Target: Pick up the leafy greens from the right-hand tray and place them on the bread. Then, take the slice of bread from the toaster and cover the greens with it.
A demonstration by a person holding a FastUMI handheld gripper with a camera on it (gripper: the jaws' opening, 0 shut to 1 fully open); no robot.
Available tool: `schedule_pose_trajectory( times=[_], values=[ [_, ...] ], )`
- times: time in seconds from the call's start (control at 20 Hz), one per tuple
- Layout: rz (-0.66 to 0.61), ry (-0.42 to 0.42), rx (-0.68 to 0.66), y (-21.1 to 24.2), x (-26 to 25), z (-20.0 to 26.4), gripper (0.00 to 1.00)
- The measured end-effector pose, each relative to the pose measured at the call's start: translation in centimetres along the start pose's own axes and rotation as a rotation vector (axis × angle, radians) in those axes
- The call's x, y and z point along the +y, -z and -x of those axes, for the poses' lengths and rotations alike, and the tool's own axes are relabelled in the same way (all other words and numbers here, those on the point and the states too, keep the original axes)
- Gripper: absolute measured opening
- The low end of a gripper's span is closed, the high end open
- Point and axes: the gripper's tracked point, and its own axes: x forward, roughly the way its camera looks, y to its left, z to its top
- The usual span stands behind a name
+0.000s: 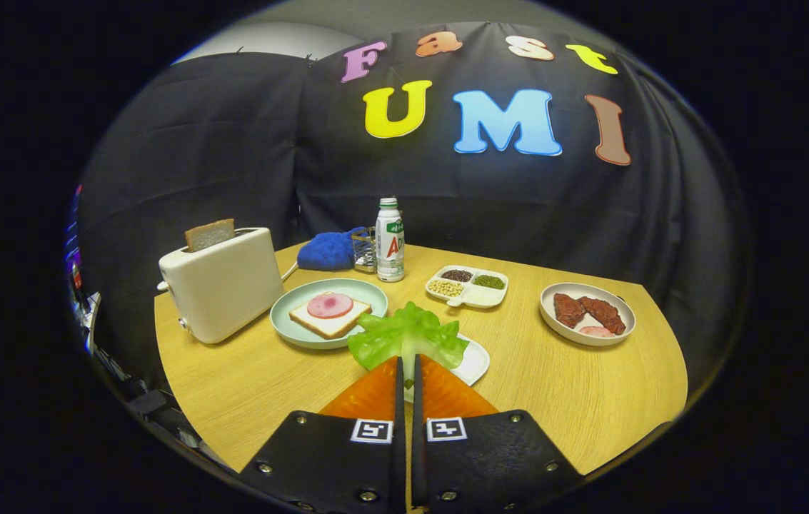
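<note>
While the fingers (408, 371) stand almost closed, with only a thin slit between them, they clench the stem end of the leafy greens (408, 335), whose ruffled leaf spreads out just ahead of the fingertips. The greens seem lifted above a white tray (474, 363) that lies just beyond the fingers and a little to their right, though the view does not make the gap clear.

Ahead of the fingers and to their left, a pale green plate (290, 314) rests on the wooden counter (575, 400). On it lies a slice of bread (329, 320) topped with a round pink slice of ham (329, 305). The leaf's left edge reaches close to this plate's near rim.

Further left stands a cream toaster (224, 285) with a second slice of bread (209, 233) standing upright in its slot.

Beyond the plate, near the black cloth wall, stand a white bottle (390, 243), a small glass (364, 250) just left of it, and a blue mitt-like cloth (329, 251) beside the glass.

Beyond the fingers and slightly right sits a divided white dish (472, 296) holding beans and seeds in separate compartments. Well to the right, a round white plate (554, 318) carries brown meat pieces (586, 310) and a pink slice.
</note>
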Motion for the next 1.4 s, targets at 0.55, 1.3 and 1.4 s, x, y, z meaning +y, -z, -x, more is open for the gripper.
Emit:
schedule_pose_trajectory(
  times=[0.55, 1.3, 1.4],
  values=[
    [-0.036, -0.096, -0.064, -3.9, 5.0, -2.3, 0.03],
    [0.001, -0.172, 0.007, -3.8, 11.0, -11.1, 0.03],
    [0.01, -0.155, 0.015, -3.6, 11.2, -12.5, 0.03]
  ],
)
